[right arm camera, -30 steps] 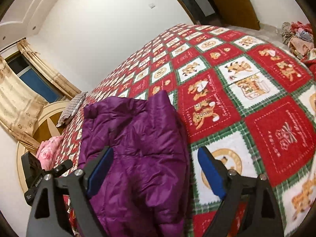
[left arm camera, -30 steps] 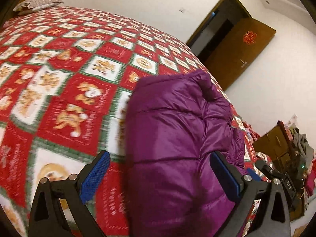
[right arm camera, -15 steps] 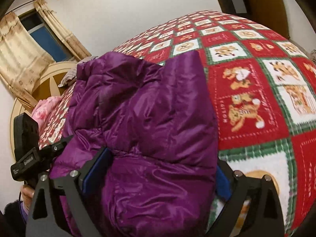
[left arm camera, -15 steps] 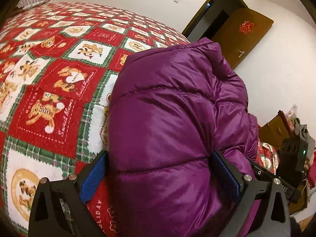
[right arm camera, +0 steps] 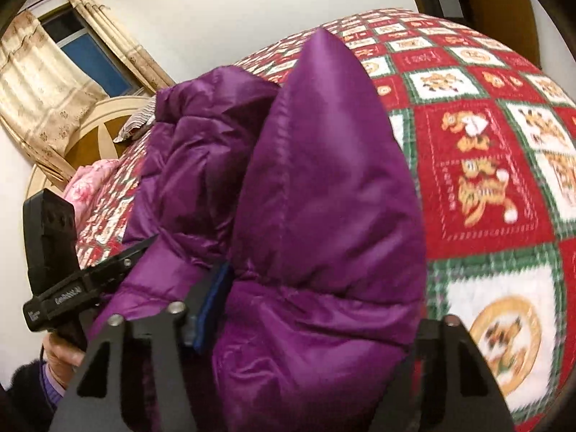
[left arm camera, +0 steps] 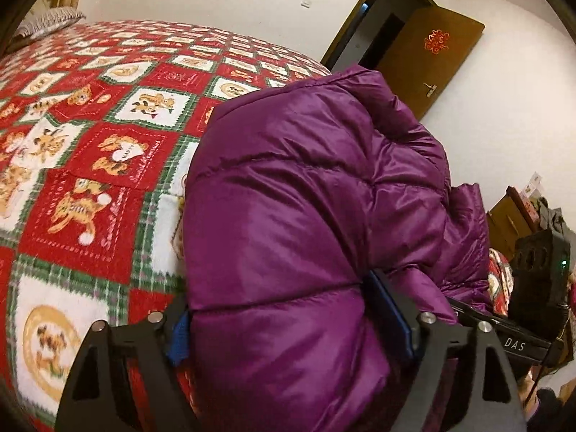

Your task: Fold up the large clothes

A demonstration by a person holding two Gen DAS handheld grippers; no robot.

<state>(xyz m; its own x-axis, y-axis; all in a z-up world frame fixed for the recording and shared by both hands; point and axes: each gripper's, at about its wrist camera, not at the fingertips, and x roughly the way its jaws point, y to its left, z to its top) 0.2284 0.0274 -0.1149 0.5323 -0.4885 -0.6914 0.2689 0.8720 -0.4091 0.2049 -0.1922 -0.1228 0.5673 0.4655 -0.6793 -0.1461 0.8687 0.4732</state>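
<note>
A puffy purple down jacket (left arm camera: 306, 187) lies folded in a thick bundle on the red patchwork bedspread (left arm camera: 90, 165). My left gripper (left arm camera: 288, 327) has the bundle's near left end between its blue pads. Its jaws are closing, and the padding bulges over both pads. In the right wrist view the same jacket (right arm camera: 324, 187) rises to a point, and my right gripper (right arm camera: 313, 316) straddles its near right end. Its jaws are closing too. The left pad digs into the fabric and the right pad is buried under it.
The bed (right arm camera: 504, 151) stretches far behind the jacket, with a striped pillow (left arm camera: 46, 21) and pink bedding (right arm camera: 90, 183) at the headboard. An open brown door (left arm camera: 428, 61) and a cluttered cabinet (left arm camera: 514, 212) stand to the right. A person's hand (right arm camera: 61, 356) holds the left tool.
Both grippers moved forward over the jacket's near edge, so its ends now sit between their jaws. Both pairs of jaws have narrowed onto the padding, and the bundle fills more of each view.
</note>
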